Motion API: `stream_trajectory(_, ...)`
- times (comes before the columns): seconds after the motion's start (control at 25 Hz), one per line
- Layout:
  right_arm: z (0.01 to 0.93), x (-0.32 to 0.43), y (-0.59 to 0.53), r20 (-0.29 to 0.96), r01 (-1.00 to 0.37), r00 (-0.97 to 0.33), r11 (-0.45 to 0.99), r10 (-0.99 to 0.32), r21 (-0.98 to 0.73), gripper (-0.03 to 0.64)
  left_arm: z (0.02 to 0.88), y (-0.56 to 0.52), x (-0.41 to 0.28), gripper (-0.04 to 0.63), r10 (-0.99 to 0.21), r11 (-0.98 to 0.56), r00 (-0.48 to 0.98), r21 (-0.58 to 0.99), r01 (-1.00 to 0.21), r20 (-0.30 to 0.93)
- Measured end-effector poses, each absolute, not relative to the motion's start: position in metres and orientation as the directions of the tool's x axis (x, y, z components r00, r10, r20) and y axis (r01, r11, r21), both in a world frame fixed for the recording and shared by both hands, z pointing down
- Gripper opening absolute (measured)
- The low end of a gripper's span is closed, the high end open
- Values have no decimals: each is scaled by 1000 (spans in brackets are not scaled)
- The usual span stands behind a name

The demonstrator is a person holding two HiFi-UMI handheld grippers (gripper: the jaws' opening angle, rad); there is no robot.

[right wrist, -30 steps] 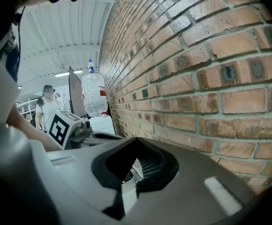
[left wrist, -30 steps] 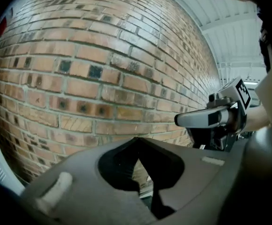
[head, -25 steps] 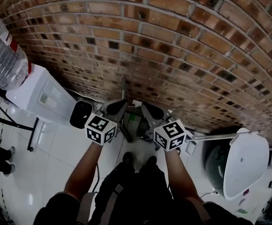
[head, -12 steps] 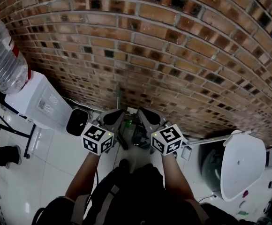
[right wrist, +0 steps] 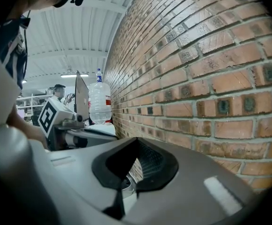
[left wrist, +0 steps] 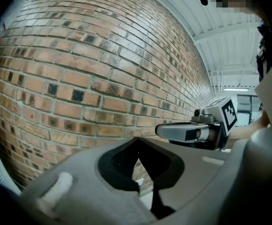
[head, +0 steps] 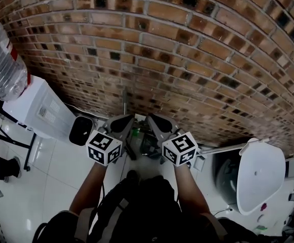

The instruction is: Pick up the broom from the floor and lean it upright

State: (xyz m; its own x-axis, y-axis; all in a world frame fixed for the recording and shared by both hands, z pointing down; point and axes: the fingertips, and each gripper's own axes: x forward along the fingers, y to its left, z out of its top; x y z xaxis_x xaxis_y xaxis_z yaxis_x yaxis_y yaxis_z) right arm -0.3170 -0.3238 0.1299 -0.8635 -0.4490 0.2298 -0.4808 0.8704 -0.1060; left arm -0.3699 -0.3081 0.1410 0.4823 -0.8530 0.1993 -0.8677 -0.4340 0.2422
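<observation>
Both claws are pressed together and empty: left claw (head: 120,124) and right claw (head: 157,121), side by side at frame centre. One broom (head: 125,101), thin handle just above and between them, long axis running up the brick wall (head: 203,59), looks already leaned upright. Left claw slightly nearer. Count: two claws, one broom, one water bottle (head: 2,59).

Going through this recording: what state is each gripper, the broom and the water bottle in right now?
Left gripper: shut, empty.
Right gripper: shut, empty.
Broom: handle upright against the brick wall, not gripped.
Water bottle: inverted on the dispenser.
</observation>
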Motion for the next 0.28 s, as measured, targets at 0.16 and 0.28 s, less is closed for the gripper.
stream_trajectory(0.16,131,-317,-324,228,-479,-865,871,-448,-109,1,141,-309,-369,2,-854,-433,481,241,-869,200)
stream_trajectory(0.28,131,-315,-327,225,-482,-864,869,-450,-112,0,142,-310,-368,2,-851,-434,482,240,-869,206)
